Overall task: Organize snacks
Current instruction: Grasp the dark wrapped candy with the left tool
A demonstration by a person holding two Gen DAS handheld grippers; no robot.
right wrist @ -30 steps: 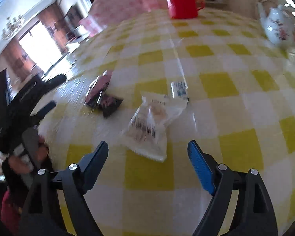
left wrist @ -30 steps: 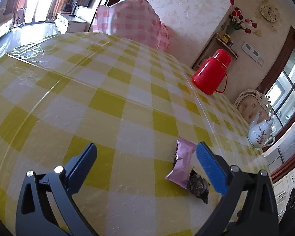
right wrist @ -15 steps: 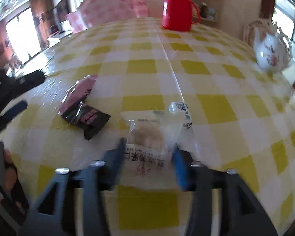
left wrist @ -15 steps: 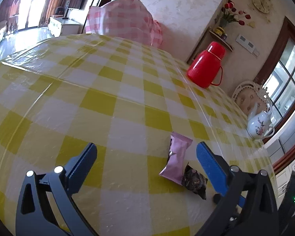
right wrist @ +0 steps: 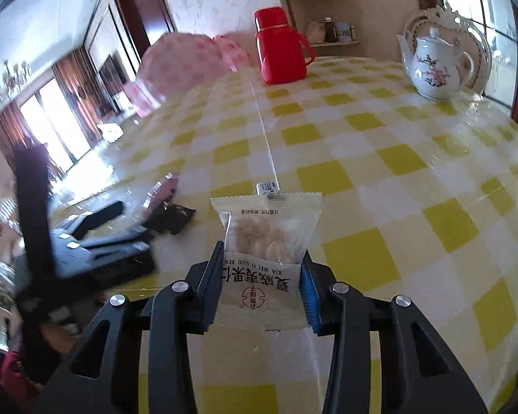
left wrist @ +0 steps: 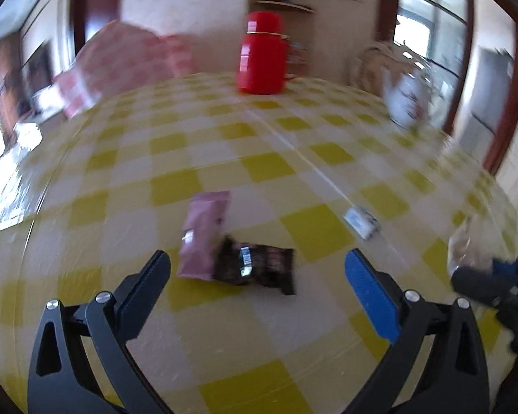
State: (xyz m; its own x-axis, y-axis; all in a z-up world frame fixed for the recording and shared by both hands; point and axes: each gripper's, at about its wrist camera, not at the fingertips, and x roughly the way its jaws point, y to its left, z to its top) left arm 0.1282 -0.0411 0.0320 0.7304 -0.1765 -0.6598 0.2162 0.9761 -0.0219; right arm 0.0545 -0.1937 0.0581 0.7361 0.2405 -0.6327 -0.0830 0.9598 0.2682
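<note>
A desk (right wrist: 380, 158) covered in a yellow-and-white checked cloth is sitting in a sunlit room, carrying one red flask (right wrist: 279, 48) and one white teapot (right wrist: 431, 69). The right wrist view is showing the right gripper (right wrist: 262, 286) with its fingers clenching a clear snack packet (right wrist: 266, 241), lifted off the cloth. Only the left wrist view, blurred, is showing the left gripper (left wrist: 259, 286) with fingers released wide, above a pink packet (left wrist: 203, 234) and a black packet (left wrist: 255, 265) lying touching. A small white label (left wrist: 359, 220) is lying beside them. Three snacks in all.
</note>
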